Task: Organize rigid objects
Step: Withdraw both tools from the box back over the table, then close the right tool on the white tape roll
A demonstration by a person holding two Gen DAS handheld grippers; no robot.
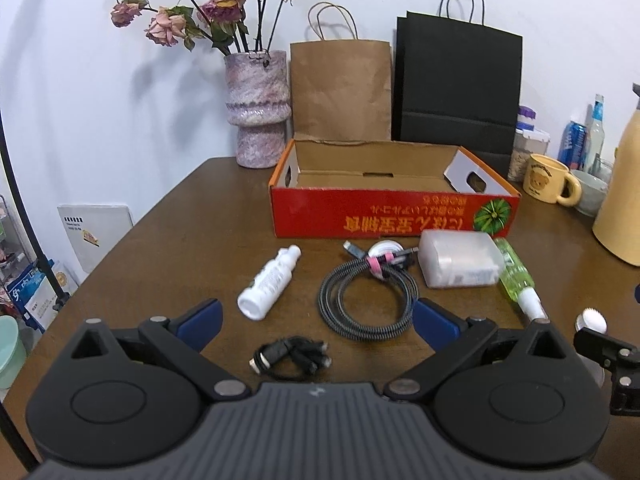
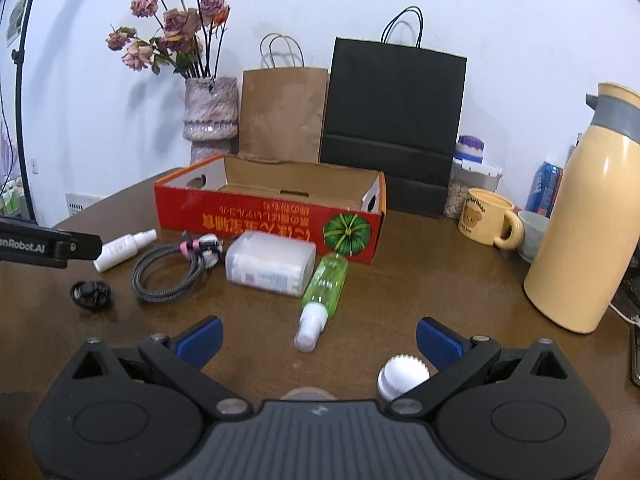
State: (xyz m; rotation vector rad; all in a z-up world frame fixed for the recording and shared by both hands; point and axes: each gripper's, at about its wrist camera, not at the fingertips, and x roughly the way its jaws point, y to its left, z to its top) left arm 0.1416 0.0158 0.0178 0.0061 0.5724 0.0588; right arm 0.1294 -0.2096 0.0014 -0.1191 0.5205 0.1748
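Note:
An open red cardboard box (image 1: 392,216) (image 2: 264,220) stands on the brown table, empty inside. In front of it lie a white spray bottle (image 1: 268,282) (image 2: 124,249), a coiled braided cable (image 1: 366,294) (image 2: 168,272), a translucent plastic case (image 1: 460,262) (image 2: 270,262), a green spray bottle (image 1: 516,276) (image 2: 324,292) and a small black cord bundle (image 1: 292,358) (image 2: 91,294). My left gripper (image 1: 316,320) is open above the black cord. My right gripper (image 2: 318,336) is open near the green bottle's white cap. A white ridged cap (image 2: 402,378) (image 1: 592,320) sits by its right finger.
At the back stand a vase of dried roses (image 1: 258,112) (image 2: 210,118), a brown paper bag (image 1: 340,88) (image 2: 282,114) and a black paper bag (image 1: 458,88) (image 2: 394,128). To the right are a yellow mug (image 2: 490,222), a cream thermos (image 2: 580,236), cans and jars.

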